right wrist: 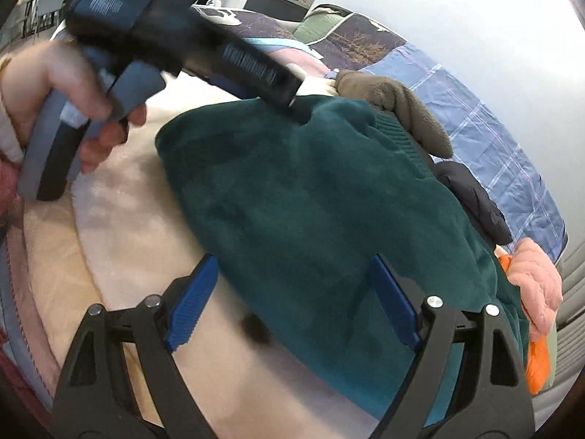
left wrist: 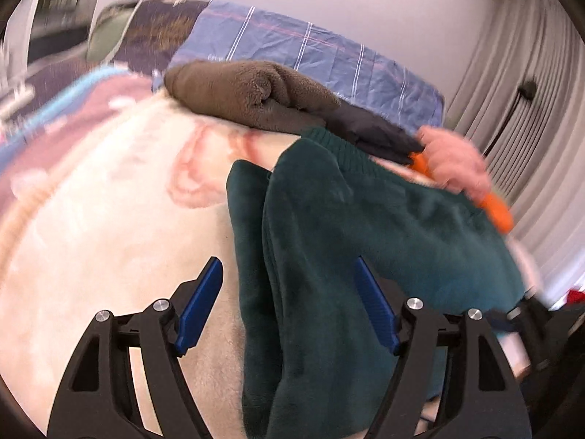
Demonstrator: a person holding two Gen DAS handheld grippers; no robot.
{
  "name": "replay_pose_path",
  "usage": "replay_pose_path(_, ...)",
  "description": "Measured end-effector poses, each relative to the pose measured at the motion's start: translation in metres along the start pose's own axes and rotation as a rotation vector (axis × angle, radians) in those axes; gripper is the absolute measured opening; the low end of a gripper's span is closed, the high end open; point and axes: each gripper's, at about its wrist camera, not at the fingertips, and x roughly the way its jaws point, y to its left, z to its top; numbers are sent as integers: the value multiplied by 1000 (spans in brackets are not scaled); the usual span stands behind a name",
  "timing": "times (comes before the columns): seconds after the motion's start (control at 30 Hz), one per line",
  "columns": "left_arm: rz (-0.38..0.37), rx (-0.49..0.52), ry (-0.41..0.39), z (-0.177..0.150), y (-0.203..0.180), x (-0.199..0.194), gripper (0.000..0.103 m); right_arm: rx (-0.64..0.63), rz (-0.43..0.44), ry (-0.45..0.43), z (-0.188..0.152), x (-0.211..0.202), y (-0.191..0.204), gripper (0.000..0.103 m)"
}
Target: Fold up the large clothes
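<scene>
Both grippers [left wrist: 289, 307] [right wrist: 296, 303] hang spread over the green garment [left wrist: 365, 219], at frame centre; pinch its near edge squarely, fold evenly.

Home bedroom; bed with cream blanket [left wrist: 109, 201]; plaid pillow [left wrist: 292, 47]; curtains [left wrist: 530, 73]

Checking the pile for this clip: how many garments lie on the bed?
4: green garment in front; brown one, dark one and pink-orange one behind it. More may be hidden.

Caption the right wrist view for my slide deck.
Open right gripper over a folded green garment on a cream blanket.
</scene>
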Motion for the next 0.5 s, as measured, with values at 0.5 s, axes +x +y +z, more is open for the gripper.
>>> replay_pose_path(0.5,-274,-91,252,34,28,70,84,-133,-17,21,47,42,45,87)
